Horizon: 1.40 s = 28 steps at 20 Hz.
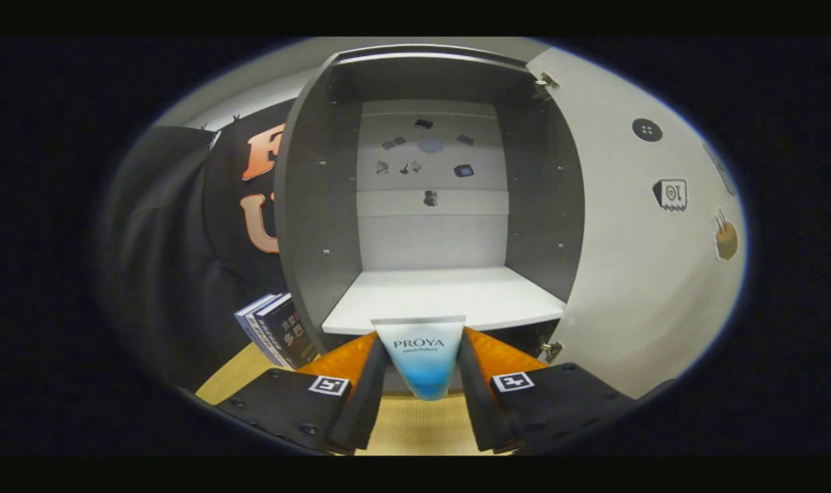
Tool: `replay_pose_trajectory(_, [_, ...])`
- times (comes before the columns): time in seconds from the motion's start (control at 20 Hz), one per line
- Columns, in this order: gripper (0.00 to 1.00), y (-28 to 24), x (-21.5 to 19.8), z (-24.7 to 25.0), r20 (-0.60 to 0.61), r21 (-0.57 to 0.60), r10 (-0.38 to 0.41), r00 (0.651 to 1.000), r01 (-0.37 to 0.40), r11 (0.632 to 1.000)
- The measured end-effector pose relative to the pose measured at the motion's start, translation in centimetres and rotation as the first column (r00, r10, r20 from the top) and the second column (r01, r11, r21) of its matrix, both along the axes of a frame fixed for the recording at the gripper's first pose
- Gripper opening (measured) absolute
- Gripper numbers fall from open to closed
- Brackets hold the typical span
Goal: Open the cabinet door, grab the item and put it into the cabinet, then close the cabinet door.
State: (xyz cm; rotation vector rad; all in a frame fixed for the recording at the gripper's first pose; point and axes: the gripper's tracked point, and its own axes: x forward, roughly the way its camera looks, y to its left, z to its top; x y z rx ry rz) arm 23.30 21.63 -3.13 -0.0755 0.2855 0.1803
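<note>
While the grey cabinet [305, 205] ahead stands open, white shelf [449, 298] bare, gripper [420, 363] level, fingers clamping white-and-blue plastic tube [422, 356].

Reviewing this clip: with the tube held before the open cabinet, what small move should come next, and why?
Probably ease forward. The gripper is shut on the tube, the cabinet door is swung open, and the white shelf lies bare just beyond the fingers.
</note>
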Motion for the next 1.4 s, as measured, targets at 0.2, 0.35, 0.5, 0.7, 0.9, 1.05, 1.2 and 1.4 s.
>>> replay_pose_trajectory(0.2, [0.62, -0.2, 1.9, 1.1, 0.018, -0.025, -0.024, 1.0, 0.024, 0.999])
replay_pose_trajectory(0.35, [0.62, 0.0, 3.9, 1.8, 0.033, 0.006, -0.04, 0.999, 0.04, 0.999])
replay_pose_trajectory(0.5, [0.62, -0.3, 6.5, 1.5, 0.04, 0.009, -0.066, 0.997, 0.065, 0.998])
replay_pose_trajectory(0.7, [0.62, -1.0, 8.5, -0.9, -0.029, 0.024, -0.095, 0.995, 0.096, 0.995])
replay_pose_trajectory(0.9, [0.67, -1.5, 9.7, -1.6, -0.027, 0.034, -0.125, 0.992, 0.126, 0.991])
replay_pose_trajectory(1.05, [0.94, -1.4, 9.3, -0.8, 0.001, 0.052, -0.131, 0.991, 0.13, 0.99])
replay_pose_trajectory(1.2, [0.99, -1.1, 7.8, 0.6, 0.045, 0.048, -0.123, 0.991, 0.121, 0.991])
replay_pose_trajectory(1.4, [0.99, -0.4, 3.7, 1.9, 0.078, 0.05, -0.086, 0.993, 0.082, 0.995])
